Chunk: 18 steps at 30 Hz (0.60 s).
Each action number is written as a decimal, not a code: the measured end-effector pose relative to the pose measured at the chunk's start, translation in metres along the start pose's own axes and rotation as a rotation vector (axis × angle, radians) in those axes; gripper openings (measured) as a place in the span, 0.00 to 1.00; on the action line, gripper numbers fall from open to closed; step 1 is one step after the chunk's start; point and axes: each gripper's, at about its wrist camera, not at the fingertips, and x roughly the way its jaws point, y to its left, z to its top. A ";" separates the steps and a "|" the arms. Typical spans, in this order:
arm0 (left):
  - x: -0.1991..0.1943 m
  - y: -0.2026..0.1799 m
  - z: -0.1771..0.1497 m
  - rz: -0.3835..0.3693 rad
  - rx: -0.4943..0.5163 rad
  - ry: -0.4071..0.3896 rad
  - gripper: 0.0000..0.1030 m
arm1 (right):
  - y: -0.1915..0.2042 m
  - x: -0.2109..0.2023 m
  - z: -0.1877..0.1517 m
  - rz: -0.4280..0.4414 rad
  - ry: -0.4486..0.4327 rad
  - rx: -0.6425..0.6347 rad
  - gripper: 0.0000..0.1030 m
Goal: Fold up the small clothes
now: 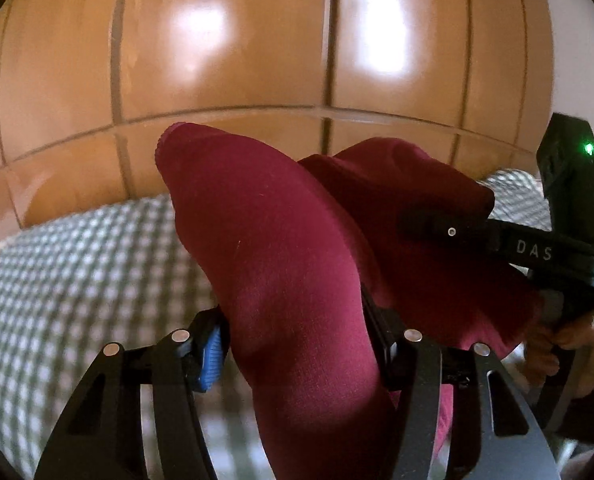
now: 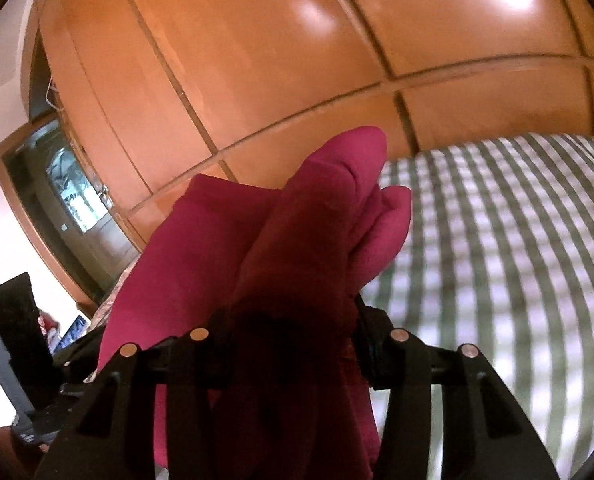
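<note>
Maroon garment (image 1: 281, 264) filling both views, checked bedcover (image 1: 77, 264), wooden wardrobe (image 1: 225, 48) behind

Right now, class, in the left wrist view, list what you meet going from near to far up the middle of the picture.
Left gripper → maroon garment clamped in it → checked bedcover → wooden wardrobe doors.

Checked bedcover (image 1: 77, 264), glossy wooden wardrobe (image 1: 225, 60)

Both wrist views look close along their fingers (image 1: 213, 354), sharing the wardrobe (image 1: 233, 60) and checked bedcover (image 2: 497, 240).
</note>
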 end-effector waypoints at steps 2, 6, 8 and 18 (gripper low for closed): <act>0.009 0.008 0.006 0.033 -0.001 -0.013 0.55 | 0.004 0.018 0.010 -0.008 -0.003 -0.031 0.43; 0.043 0.033 0.020 0.086 -0.026 -0.019 0.55 | 0.004 0.056 0.026 -0.037 -0.007 -0.072 0.43; 0.060 0.039 0.020 0.105 -0.029 0.004 0.56 | -0.004 0.076 0.028 -0.081 -0.001 -0.055 0.45; 0.094 0.080 0.001 0.090 -0.190 0.118 0.83 | -0.045 0.108 0.013 -0.209 0.083 0.070 0.78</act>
